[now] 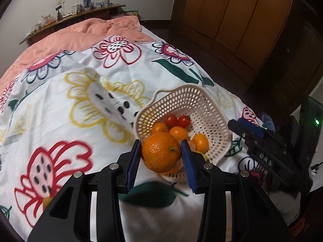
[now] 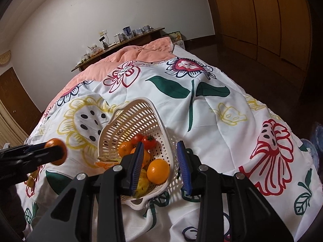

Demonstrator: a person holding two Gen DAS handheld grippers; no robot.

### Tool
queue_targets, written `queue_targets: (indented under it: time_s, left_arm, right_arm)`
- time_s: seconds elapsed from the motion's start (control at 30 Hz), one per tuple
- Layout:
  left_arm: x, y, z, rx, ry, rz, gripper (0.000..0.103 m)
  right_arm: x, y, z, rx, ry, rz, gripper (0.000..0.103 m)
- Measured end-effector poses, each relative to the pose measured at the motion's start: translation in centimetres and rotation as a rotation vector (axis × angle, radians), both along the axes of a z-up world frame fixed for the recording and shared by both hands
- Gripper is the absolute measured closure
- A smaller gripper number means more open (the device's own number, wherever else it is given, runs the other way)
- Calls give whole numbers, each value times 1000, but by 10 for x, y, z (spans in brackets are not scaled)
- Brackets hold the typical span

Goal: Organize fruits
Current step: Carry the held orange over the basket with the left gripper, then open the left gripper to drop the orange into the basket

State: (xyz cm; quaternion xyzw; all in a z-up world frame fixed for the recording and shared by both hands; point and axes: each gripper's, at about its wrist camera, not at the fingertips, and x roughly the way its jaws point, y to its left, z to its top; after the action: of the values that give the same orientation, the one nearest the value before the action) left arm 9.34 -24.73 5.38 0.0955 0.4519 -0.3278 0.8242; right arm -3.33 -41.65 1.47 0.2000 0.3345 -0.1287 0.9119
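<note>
My left gripper [image 1: 160, 155] is shut on a large orange [image 1: 160, 154] and holds it just above the near rim of a white perforated basket [image 1: 203, 104]. The basket holds several small oranges [image 1: 178, 133] and two red tomatoes [image 1: 171, 120]. In the right wrist view the basket [image 2: 129, 119] lies under my right gripper [image 2: 160, 168], which is open with its jaws astride the basket's right wall. An orange [image 2: 158, 171] sits between the fingers without contact. The left gripper with its orange [image 2: 57, 151] shows at the left there.
The basket rests on a bed with a white floral quilt [image 1: 80, 100] and a pink blanket [image 1: 80, 34] beyond. A yellow fruit [image 1: 46, 201] lies on the quilt at lower left. Wooden wardrobes [image 1: 232, 16] stand right; a cluttered shelf [image 2: 121, 38] runs along the far wall.
</note>
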Motion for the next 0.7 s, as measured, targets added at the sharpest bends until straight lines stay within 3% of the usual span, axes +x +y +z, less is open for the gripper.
queue_targets:
  time_s: [0.37,0.43,0.5,0.7]
  left_arm:
    - [19,-31,-9,1,10,2,61]
    - [22,-29,-8,-10,6,16,55]
    - [25,-25,-7,-19,-2,31,43]
    - [30,-11,2,-40,-10,78,34]
  right_arm:
    - [0,-3,-5,24,5,1,69]
    - [1,-2,-4,26,4,4,69]
    - [0,-2,-4,26,2,4,69]
    - [-1,-1,0,31,-7,4,68]
